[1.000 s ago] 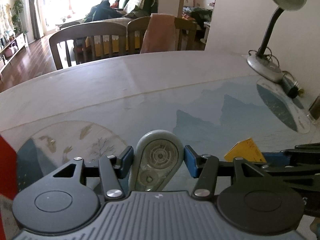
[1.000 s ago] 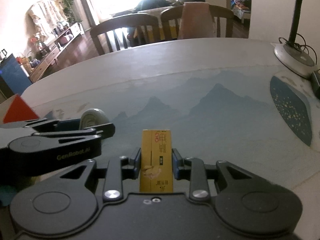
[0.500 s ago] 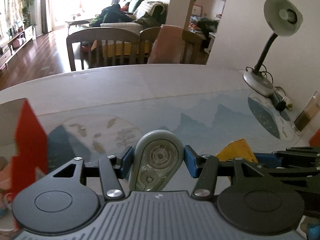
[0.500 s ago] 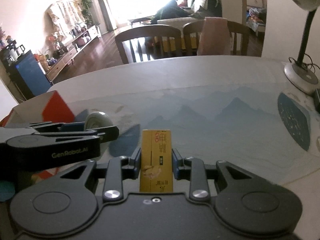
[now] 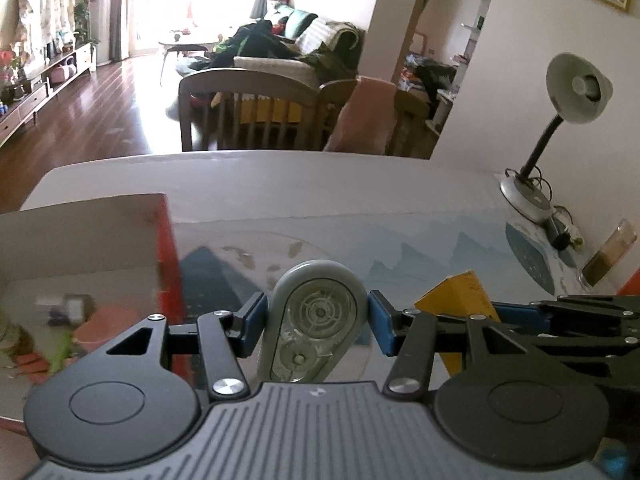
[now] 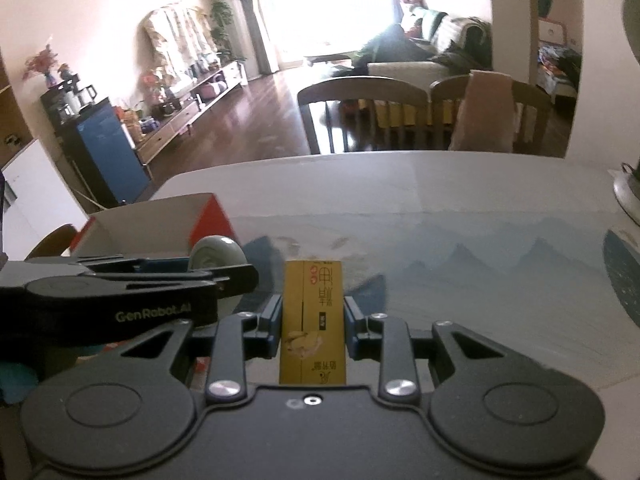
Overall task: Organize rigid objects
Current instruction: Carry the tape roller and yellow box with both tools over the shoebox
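Left tool (image 5: 316,326) is gripping the grey tape dispenser (image 5: 314,320), and I am holding the yellow carton (image 6: 313,328) clamped in the right tool (image 6: 312,328); the red box (image 5: 100,264) is lying to the left, nearer my left tool.

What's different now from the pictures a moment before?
Both hand-held grippers rose and swung left toward the red-sided cardboard box, which was barely in view before and now fills the left wrist view's left side. Nothing was grabbed or let go: the left hand-held gripper still clamps the grey tape dispenser, and the right hand-held gripper still clamps the yellow carton.
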### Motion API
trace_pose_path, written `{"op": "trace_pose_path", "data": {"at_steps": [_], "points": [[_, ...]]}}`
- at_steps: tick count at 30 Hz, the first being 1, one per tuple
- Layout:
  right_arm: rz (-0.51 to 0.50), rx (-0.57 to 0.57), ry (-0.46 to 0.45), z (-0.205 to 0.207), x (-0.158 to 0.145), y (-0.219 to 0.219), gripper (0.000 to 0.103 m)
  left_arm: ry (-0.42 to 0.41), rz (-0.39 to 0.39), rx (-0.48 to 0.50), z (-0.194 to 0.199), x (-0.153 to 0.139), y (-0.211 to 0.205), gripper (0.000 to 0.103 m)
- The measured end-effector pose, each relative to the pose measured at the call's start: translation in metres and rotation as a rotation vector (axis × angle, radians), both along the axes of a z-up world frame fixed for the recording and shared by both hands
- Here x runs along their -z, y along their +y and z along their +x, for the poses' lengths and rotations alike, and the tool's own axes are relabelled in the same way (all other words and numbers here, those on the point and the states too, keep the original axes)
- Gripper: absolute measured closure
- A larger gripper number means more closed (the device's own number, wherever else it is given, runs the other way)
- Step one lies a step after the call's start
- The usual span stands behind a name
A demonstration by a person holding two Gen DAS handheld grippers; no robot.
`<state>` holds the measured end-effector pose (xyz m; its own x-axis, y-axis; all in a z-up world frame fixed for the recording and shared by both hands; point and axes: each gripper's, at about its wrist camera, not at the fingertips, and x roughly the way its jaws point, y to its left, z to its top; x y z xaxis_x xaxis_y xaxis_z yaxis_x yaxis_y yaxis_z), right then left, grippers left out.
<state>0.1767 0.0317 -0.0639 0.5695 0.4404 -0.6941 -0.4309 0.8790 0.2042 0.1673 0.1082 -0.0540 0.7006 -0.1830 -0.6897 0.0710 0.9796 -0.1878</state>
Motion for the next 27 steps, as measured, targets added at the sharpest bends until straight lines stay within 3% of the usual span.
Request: {"op": "trace_pose_path", "data": {"at_steps": [14, 27], "points": [[-0.004, -0.073, -0.025, -0.006, -0.01, 0.087, 0.074, -0.026, -0.002, -0.068, -0.02, -0.014, 0.087, 0.049], [-0.031, -0.135, -0.032, -0.009, 0.001, 0.162, 0.074, -0.008, 0.035, -0.162, -0.025, -0.013, 0.181, 0.049]]}}
